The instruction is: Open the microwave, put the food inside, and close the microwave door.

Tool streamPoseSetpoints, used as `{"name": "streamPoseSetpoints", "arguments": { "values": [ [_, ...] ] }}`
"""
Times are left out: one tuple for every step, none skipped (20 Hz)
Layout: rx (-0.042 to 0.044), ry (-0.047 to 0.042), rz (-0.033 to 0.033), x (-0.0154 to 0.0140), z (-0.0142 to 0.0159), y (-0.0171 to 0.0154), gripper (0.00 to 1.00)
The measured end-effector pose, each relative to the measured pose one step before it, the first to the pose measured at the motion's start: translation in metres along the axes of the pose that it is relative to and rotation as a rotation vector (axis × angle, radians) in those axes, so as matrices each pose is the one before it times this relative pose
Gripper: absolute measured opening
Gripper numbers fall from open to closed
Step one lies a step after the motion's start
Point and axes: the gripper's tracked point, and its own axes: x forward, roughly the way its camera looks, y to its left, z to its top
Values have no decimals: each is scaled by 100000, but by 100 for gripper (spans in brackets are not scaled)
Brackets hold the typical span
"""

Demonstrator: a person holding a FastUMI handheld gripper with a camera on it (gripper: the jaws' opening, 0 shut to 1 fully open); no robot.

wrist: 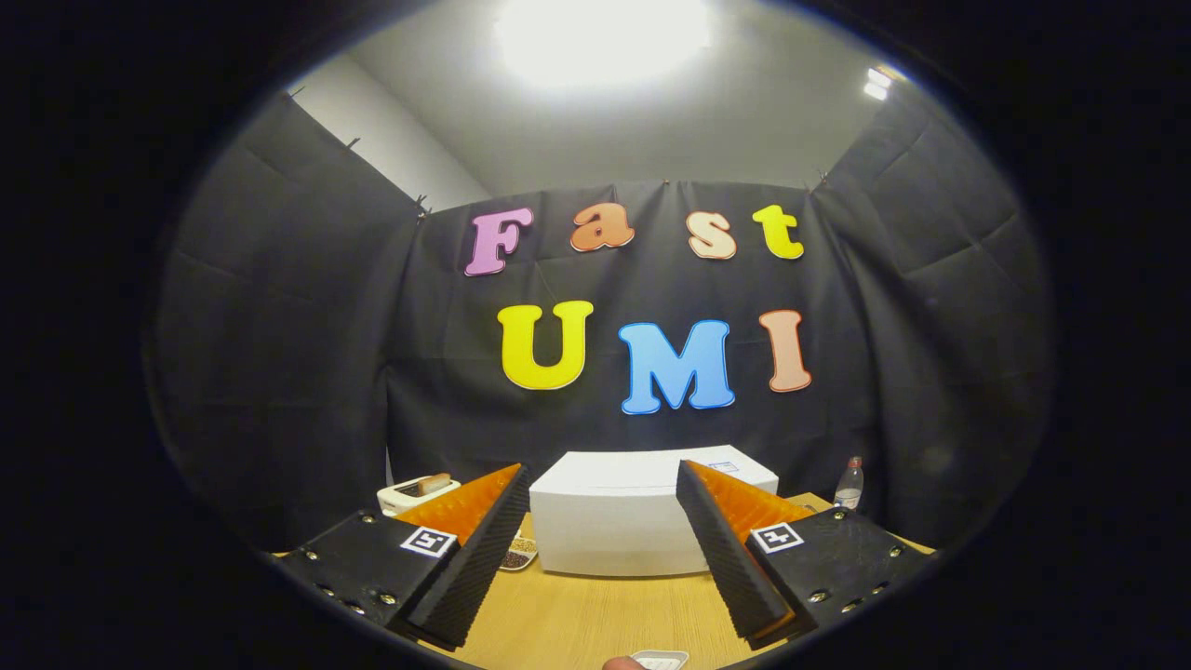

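Note:
A white box-shaped microwave point(619, 521) stands on the wooden table point(595, 619), beyond my fingers and framed between them. Its door side is not visible from here. My gripper point(605, 484) is open, with a wide gap and nothing between the fingers. A small white dish with food point(517, 554) lies on the table just left of the microwave, partly hidden by the left finger. Another white tray point(659, 659) sits at the near edge of the table, below the gripper.
A white toaster with bread in it point(416, 491) stands behind the left finger. A clear water bottle point(848, 484) stands at the back right, past the right finger. Black cloth walls close the booth on three sides.

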Motion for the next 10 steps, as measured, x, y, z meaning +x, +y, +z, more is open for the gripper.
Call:
{"name": "streamPoseSetpoints", "arguments": {
  "values": [
    [-114, 141, 28, 60, -104, 78, 99],
    [-183, 93, 170, 28, -54, 73, 99],
    [-88, -37, 169, -40, -57, -26, 99],
    [-67, 110, -32, -13, -89, 8, 99],
    [52, 59, 63, 24, -44, 20, 99],
    [149, 130, -211, 93, -103, 37, 99],
    [335, 162, -107, -57, -58, -35, 99],
    [494, 97, -134, -113, -17, -75, 99],
    [350, 54, -151, 20, -1, -25, 99],
    [41, -51, 50, 108, -58, 88, 99]
  ]
}}
